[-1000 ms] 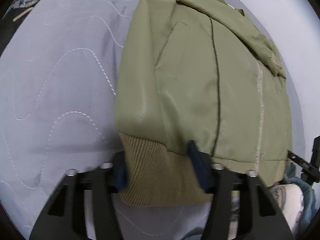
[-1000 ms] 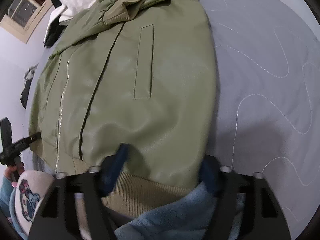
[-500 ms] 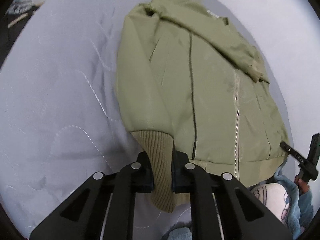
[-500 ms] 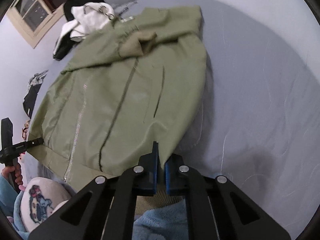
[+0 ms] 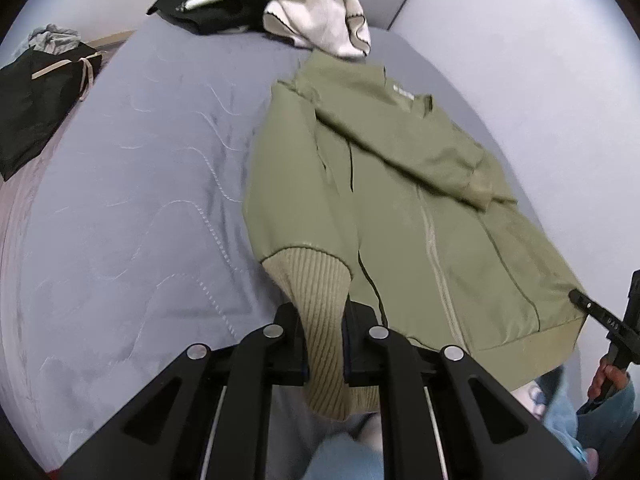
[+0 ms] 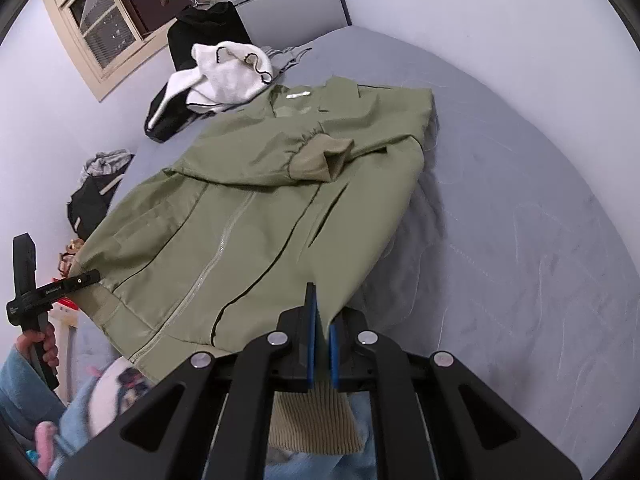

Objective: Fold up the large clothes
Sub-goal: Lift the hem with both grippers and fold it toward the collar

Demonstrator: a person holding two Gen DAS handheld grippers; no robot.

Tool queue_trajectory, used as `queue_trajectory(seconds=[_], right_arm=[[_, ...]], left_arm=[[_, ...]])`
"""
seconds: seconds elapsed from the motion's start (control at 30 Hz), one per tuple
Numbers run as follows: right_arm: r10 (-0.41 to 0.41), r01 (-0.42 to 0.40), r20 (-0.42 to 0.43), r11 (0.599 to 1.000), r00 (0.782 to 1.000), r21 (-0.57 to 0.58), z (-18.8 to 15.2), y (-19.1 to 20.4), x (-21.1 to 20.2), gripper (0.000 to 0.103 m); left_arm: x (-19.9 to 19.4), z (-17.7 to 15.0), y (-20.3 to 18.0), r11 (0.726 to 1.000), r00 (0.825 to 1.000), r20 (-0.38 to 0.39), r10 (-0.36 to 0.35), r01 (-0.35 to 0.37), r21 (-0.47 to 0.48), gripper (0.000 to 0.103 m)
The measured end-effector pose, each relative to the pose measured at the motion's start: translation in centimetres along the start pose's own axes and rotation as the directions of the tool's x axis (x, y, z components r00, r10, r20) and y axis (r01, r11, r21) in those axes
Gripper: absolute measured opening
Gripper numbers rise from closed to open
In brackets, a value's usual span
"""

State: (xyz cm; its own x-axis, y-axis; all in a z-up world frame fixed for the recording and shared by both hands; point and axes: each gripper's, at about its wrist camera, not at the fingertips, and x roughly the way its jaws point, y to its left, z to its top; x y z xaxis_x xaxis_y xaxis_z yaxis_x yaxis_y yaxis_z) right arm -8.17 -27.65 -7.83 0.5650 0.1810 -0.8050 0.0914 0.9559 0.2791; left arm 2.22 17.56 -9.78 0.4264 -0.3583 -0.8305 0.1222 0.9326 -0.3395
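The olive green jacket (image 5: 420, 208) lies front side up on the grey quilted bedspread (image 5: 140, 208), zipper closed, with 1 sleeve folded across its chest so that the ribbed cuff (image 6: 320, 156) rests near the zipper line.

Left gripper (image 5: 324, 344): its jaws have just been closing and are now clamped on the ribbed hem (image 5: 320, 308) at 1 bottom corner of the jacket. The knit band passes between both pads and hangs below them. That corner is raised off the bedspread.

Right gripper (image 6: 322, 344): jaws are pressed together on the opposite bottom corner of the jacket. The green shell fabric enters between the blue pads (image 6: 311, 340) from above, and ribbed hem shows below the fingers. This corner also appears raised, though the bedspread directly beneath it is hidden by the gripper body.

Between the 2 gripped corners the jacket's bottom edge sags toward the person, whose light blue fleece sleeve (image 6: 24, 384) is visible beside the hem.

Beyond the jacket's collar, a white garment (image 6: 228, 72) lies on top of black clothing (image 5: 216, 12), touching the collar edge. A dark bag with beige straps (image 5: 36, 92) sits off the bedspread, well apart from the jacket on its left-gripper side. A window (image 6: 100, 20) is set in the wall beyond the black clothing.
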Motion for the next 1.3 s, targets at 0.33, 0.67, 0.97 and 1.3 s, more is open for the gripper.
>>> queue_trajectory(seconds=[0.33,0.67,0.97,1.3], right_arm=[[-0.004,0.004,-0.057,1.0,0.998,0.003,-3.4,1.4,-5.5,0.006],[-0.017,0.017,-0.014,1.0,1.0,0.012,-1.8,0.8,-5.0,0.006],[-0.036,0.044,0.13,0.997,0.991,-0.06,7.2,0.1,-2.8,0.006],[-0.075,0.086,0.174,0.994,0.982,-0.06,16.4,-3.0,5.7,0.005]], left_arm=[[-5.9,-3.5,-1.0,1.0,1.0,-0.016,0.01,-0.01,-0.005,0.013],[-6.5,-2.3,-1.3,1.0,0.999,0.035,-0.009,0.009,-0.014,0.013],[-4.8,8.1,-6.2,0.992,0.979,0.203,-0.029,0.002,0.13,0.013],[3.1,19.0,-10.4,0.975,0.958,0.286,-0.002,-0.062,0.214,0.014]])
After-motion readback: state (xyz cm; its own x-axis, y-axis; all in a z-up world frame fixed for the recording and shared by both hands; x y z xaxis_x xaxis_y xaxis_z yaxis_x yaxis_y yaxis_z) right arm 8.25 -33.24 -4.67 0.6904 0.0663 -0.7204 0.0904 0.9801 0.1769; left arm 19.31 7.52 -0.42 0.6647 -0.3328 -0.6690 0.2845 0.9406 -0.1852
